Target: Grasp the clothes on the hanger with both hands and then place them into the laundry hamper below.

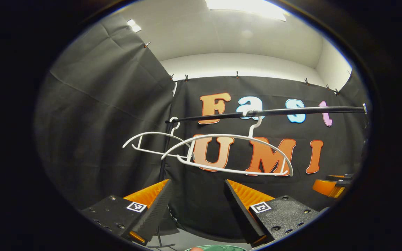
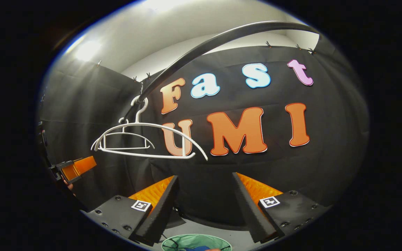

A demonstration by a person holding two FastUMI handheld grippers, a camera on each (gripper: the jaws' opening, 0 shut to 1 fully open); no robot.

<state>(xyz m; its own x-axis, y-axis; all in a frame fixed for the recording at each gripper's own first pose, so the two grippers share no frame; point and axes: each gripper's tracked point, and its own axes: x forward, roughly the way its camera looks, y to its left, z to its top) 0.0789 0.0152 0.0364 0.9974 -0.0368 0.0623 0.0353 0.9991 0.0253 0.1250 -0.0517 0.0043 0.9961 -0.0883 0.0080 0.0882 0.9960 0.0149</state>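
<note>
Left gripper view: two bare white plastic hangers (image 1: 229, 155) hang from black horizontal rail (image 1: 267, 112), long axes along it. Left gripper (image 1: 197, 205) wide open, empty. Right gripper (image 2: 204, 205) wide open, empty. Green round hamper (image 2: 195, 242) below.

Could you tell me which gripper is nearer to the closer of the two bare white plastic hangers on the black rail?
Left, probably. The left gripper sits just below the white plastic hanger, which hangs above its open fingers. The right gripper sees that hanger smaller and off to its left.
</note>
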